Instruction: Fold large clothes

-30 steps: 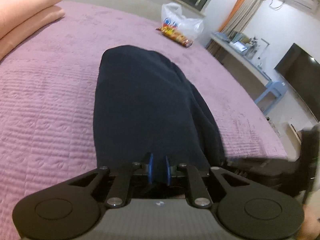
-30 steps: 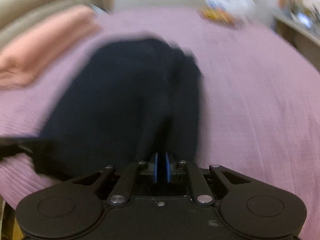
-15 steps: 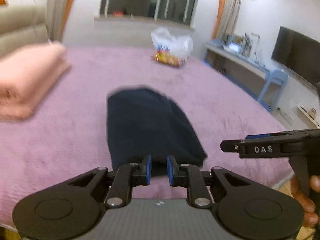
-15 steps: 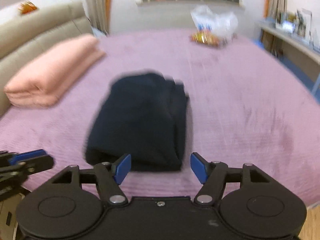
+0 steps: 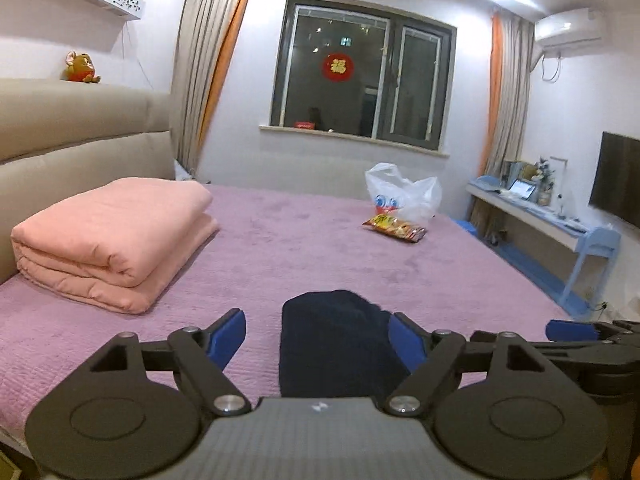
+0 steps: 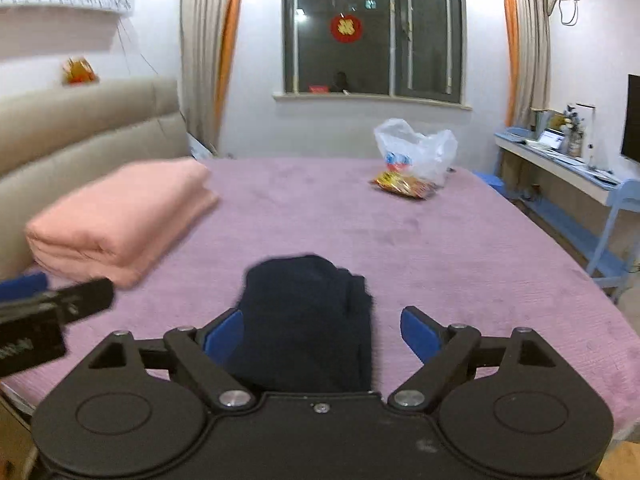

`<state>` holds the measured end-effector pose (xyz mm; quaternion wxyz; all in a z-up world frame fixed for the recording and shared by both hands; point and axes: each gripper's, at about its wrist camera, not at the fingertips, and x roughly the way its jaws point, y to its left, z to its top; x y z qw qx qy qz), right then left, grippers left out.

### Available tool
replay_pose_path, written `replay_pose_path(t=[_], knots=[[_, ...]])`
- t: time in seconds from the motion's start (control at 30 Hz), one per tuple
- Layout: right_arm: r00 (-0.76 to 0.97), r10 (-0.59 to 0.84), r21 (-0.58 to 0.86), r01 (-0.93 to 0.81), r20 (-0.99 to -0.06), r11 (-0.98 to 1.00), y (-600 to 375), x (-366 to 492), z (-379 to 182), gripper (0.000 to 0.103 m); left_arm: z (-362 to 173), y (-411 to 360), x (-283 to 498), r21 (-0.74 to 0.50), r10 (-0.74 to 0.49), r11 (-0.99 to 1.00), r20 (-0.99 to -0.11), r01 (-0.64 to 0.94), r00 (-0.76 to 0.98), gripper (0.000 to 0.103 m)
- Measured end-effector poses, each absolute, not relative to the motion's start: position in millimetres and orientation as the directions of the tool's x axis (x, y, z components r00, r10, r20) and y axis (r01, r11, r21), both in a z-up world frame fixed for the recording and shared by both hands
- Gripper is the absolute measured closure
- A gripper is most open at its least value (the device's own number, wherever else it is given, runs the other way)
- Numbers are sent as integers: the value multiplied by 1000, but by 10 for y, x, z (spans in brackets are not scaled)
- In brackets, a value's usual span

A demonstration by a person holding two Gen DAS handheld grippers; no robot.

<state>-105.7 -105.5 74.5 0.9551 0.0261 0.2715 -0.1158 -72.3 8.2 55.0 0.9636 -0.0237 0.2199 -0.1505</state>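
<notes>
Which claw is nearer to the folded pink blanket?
Left. The pink blanket lies ahead and left of both; the left claw stands on its side, the right claw farther right, both before the dark garment.

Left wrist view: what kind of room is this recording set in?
Almost certainly a home bedroom: a large bed with a padded headboard, a folded pink quilt lying on it, and a curtained window. The folded dark garment lies at the bed's near edge.

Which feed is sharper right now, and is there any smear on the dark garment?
Left wrist view: mostly crisp; folded dark garment only slightly soft-edged. Right wrist view: motion-smeared, worst on the pink quilt and the garment's outline. Both show fisheye bending at the edges.
</notes>
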Motion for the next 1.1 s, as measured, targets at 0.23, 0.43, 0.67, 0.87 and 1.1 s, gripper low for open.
replay_pose_path(t=[0.23, 0.43, 0.67, 0.87, 1.1], knots=[[723, -198, -8, 258, -662, 966, -1130, -837, 389, 2, 349, 58, -604, -118, -286, 958, -502, 263, 816, 23], [691, -197, -10, 264, -695, 964, -1107, -811, 271, 2, 238, 84, -530, -108, -269, 962, -534, 251, 802, 23], [680, -183, -3, 257, -711, 966, -1070, -798, 232, 2, 163, 94, -480, -101, -258, 964, -556, 245, 790, 23], [667, -178, 0, 259, -724, 966, -1071, -791, 190, 2, 108, 68, -468, -95, -248, 967, -581, 238, 775, 23], [664, -175, 10, 265, -727, 964, -1099, -811, 189, 2, 112, -57, -514, 9, -169, 977, -573, 213, 802, 22]])
